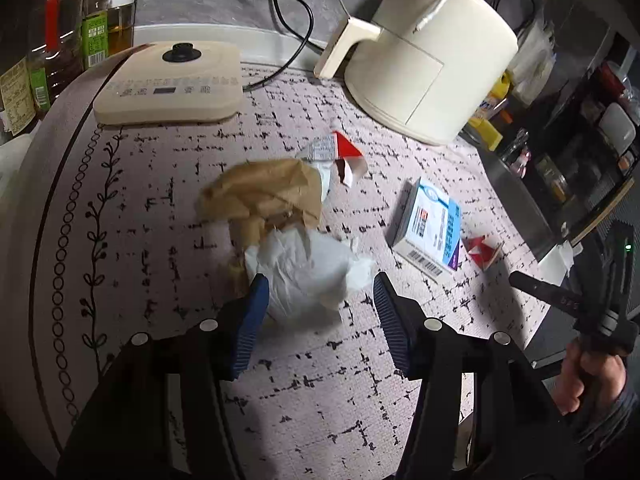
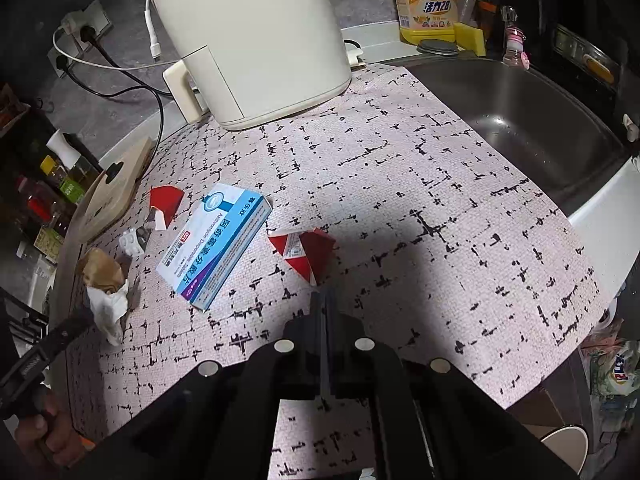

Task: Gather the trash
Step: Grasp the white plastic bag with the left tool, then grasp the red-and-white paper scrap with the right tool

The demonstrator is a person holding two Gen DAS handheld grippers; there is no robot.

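— What lies on the counter mat?

— A crumpled white tissue wad [image 1: 308, 272], puffy and creased, rests against a wrinkled brown paper bag [image 1: 266, 194]. The left gripper [image 1: 318, 294] stands with jaws spread wide, one blue pad on each side of the wad; contact with it cannot be told. A blue-and-white medicine box [image 1: 430, 232] lies to the right, a torn red-and-white wrapper [image 1: 482, 250] just beyond it.

— And the other camera?

— The right gripper [image 2: 326, 300] shows its fingers pressed together, empty, pointing at that wrapper [image 2: 304, 252]. Only this view reveals the steel sink [image 2: 520, 120], the yellow detergent bottle [image 2: 424, 4] and small white pill blisters [image 2: 131, 242]. The left wrist view alone shows the cream appliance base [image 1: 172, 84].
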